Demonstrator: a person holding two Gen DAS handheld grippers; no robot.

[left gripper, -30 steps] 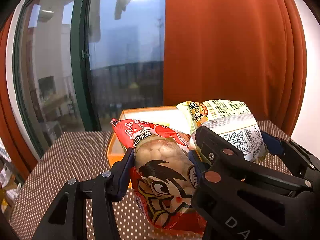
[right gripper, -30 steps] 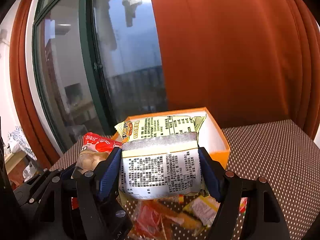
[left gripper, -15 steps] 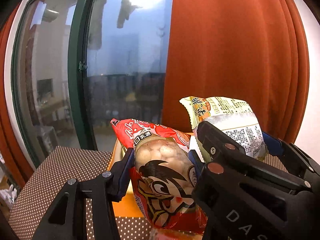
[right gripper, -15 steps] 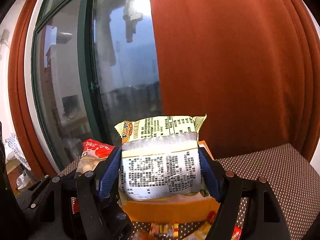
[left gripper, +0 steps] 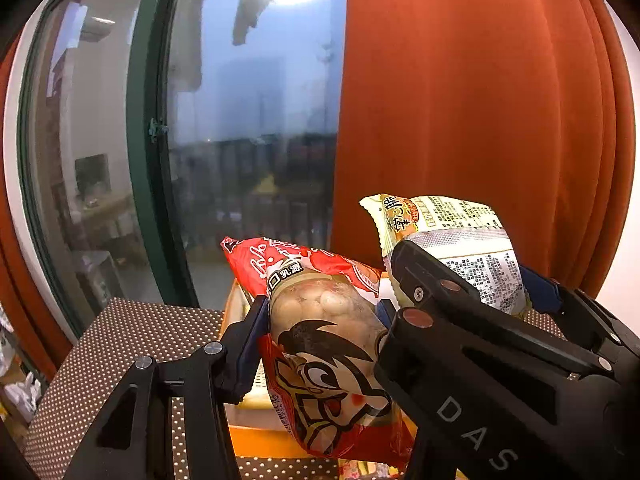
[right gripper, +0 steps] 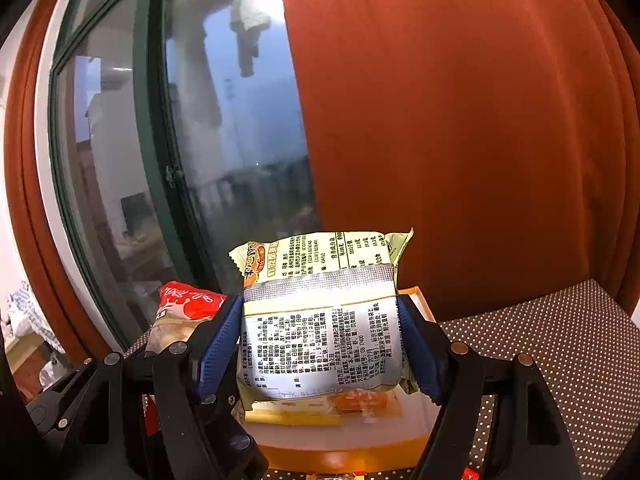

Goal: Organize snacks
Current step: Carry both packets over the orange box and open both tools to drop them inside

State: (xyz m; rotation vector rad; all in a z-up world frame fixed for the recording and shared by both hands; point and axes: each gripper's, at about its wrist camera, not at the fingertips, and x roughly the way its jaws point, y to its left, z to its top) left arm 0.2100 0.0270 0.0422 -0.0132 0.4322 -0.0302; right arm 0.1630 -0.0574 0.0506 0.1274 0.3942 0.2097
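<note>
Left gripper [left gripper: 320,316] clamps the red cartoon-face snack bag [left gripper: 320,340] between its blue pads, bag upright and lifted. Right gripper [right gripper: 320,344] clamps the pale-green snack packet [right gripper: 320,328], printed back toward the camera. The two grippers sit side by side, both bags held above the orange box [right gripper: 344,440], which is open with white inner walls and a couple of small packets inside. Box stands on the brown dotted tablecloth [right gripper: 560,340]. Behind: green-framed window [left gripper: 148,160], orange curtain [left gripper: 460,120].
</note>
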